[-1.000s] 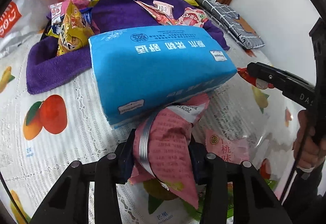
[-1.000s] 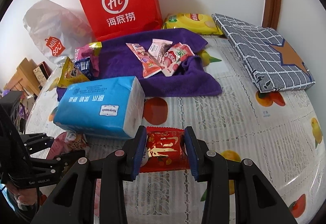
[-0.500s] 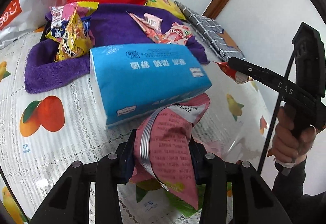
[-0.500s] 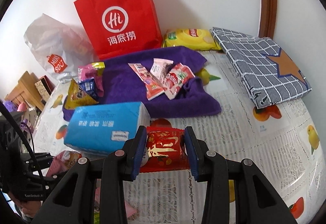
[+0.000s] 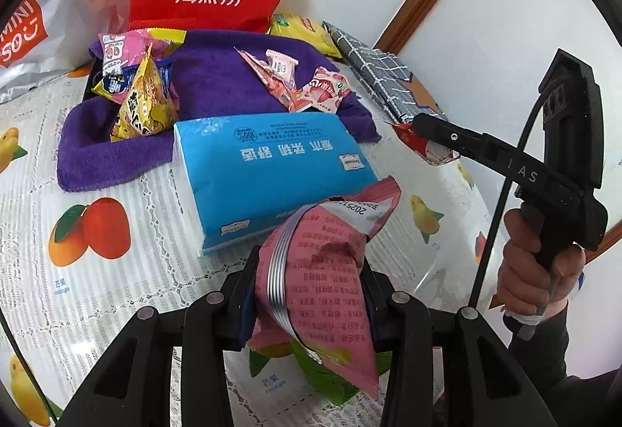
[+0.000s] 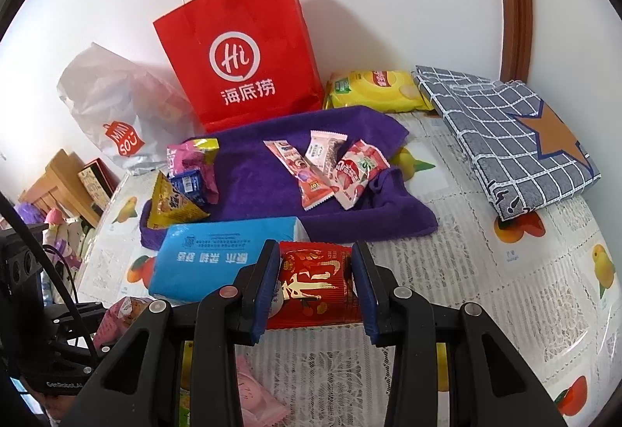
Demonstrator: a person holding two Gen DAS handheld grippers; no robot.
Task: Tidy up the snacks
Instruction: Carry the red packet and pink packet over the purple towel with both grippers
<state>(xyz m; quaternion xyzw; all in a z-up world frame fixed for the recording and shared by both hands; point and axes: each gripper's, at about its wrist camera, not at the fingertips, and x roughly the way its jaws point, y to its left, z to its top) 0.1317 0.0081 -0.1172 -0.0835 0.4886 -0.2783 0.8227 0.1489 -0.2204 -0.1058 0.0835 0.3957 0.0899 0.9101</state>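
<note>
My left gripper [image 5: 311, 294] is shut on a pink snack bag [image 5: 322, 271], held above the table in front of a blue tissue pack [image 5: 272, 170]. My right gripper [image 6: 315, 287] is shut on a red snack packet [image 6: 315, 283], held above the table. It also shows at the right of the left wrist view with the red packet [image 5: 423, 143]. A purple towel [image 6: 252, 170] lies behind the tissue pack, with pink snack packets [image 6: 330, 170] on its right part and yellow, blue and pink snacks [image 6: 182, 189] on its left part.
A red paper bag [image 6: 241, 57] stands at the wall behind the towel, with a white plastic bag [image 6: 120, 108] to its left and a yellow pack [image 6: 373, 88] to its right. A folded grey checked cloth [image 6: 505, 131] lies at the right. A pink packet [image 6: 252, 396] lies near the front edge.
Both grippers have risen and drawn back from the tissue pack, each still holding its packet. The right gripper now sits higher at the right in the left wrist view.
</note>
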